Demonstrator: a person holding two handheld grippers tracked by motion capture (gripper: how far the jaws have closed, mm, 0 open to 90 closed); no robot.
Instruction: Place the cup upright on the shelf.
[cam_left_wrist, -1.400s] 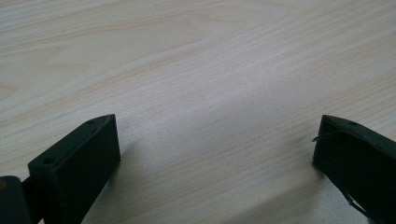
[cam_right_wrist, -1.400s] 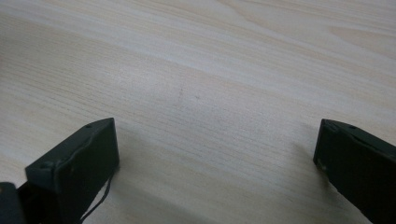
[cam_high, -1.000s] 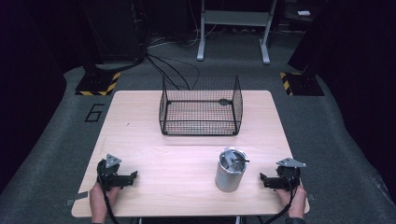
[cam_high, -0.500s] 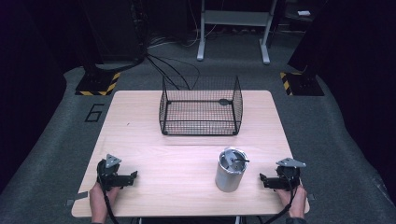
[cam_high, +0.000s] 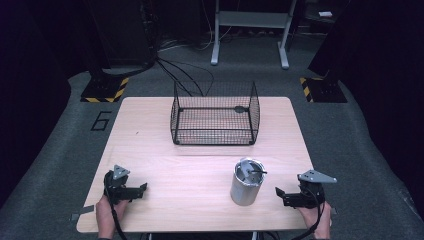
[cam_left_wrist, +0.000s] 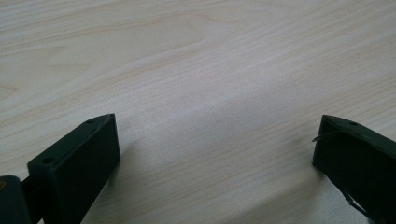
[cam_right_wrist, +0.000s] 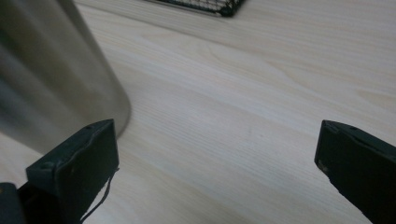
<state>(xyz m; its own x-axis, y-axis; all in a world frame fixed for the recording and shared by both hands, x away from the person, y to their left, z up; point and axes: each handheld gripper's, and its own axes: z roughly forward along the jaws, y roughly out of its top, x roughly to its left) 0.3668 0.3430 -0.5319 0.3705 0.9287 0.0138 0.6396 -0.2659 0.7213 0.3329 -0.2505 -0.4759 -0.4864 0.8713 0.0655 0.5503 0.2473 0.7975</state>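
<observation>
- Nothing has moved since the earlier frames: both claws, the steel cup and the wire basket sit where they did, so I judge that no step is under way yet.
- Left claw (cam_high: 142, 189) rests low on the surface (cam_high: 200, 165) at its near edge, held in a hand; its jaws stand wide apart with only bare wood between them, so it holds nothing.
- Right claw (cam_high: 280, 194) also rests at the near edge, jaws spread wide and empty.
- Steel cup (cam_high: 246, 182) stands just beside the right claw, on its inner side and slightly ahead of it, apart from the jaws; in the right gripper view its wall (cam_right_wrist: 51, 79) shows close by one jaw.
- Its long axis runs vertical: the cup is upright, mouth up, with a dark thin thing (cam_high: 252, 172) inside that is too small to name.
- Wire basket (cam_high: 215, 114) sits well ahead of both claws, mid-surface, open top up; a small dark item lies at its far side.
</observation>
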